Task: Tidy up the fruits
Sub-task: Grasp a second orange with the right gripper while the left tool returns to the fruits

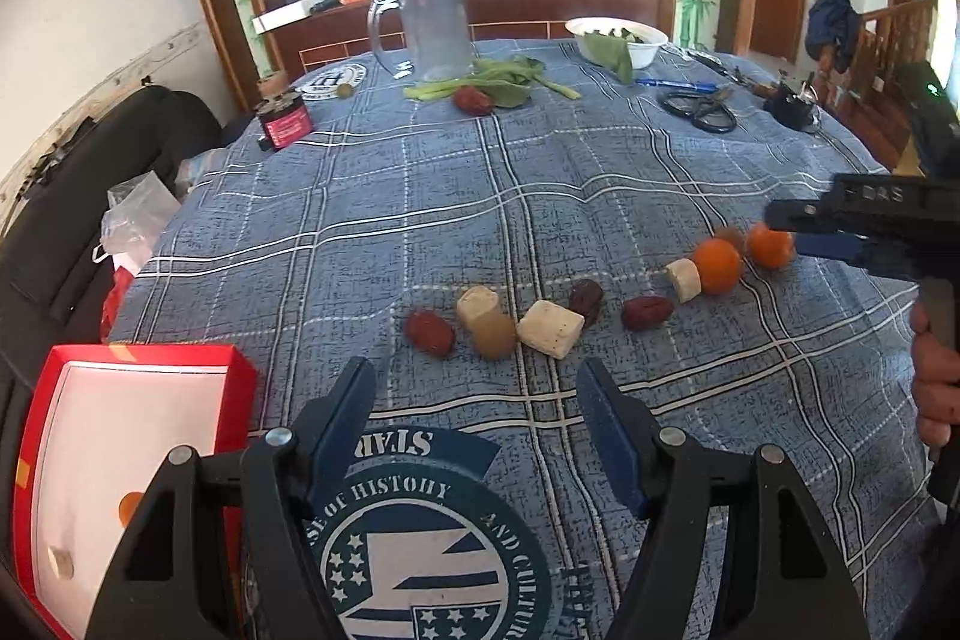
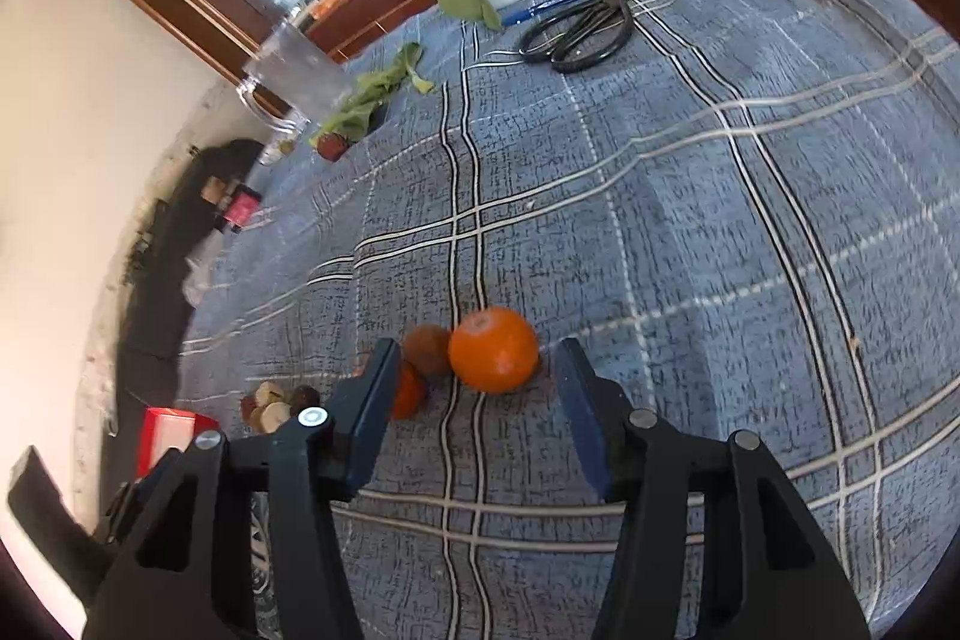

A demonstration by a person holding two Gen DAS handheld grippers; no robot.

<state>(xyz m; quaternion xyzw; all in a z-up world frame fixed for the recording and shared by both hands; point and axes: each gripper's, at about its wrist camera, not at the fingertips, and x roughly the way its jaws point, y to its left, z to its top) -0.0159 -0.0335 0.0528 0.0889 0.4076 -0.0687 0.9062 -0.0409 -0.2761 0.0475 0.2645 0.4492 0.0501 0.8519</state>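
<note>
Left gripper (image 1: 477, 388): our jaws stand apart with nothing between them, tilted down at the tablecloth (image 1: 600, 172).
Ahead of the left jaws: a row of small pieces just past the tips, a red date (image 1: 429, 333), a tan lump (image 1: 493, 335) and a pale cube (image 1: 551, 328), some touching.
Red box (image 1: 129, 451): low to our left, beside the left finger; one orange piece already lies inside.
Right gripper (image 2: 477, 388): released too, holding nothing; the large orange (image 2: 494, 349) sits just beyond the tips, nearer the right-hand finger.
Beside that orange: a brownish fruit (image 2: 427, 349) touches it, and a smaller orange (image 2: 410, 391) lies against the left-hand finger.
Risk, right side: we judge that closing from here could catch the neighbours or nudge the round orange away, because the jaws are not centred on it.
Risk, left side: the crowded pieces could be pinched two at once.
Risk, shared: both grippers work the same line and could bump.
</note>
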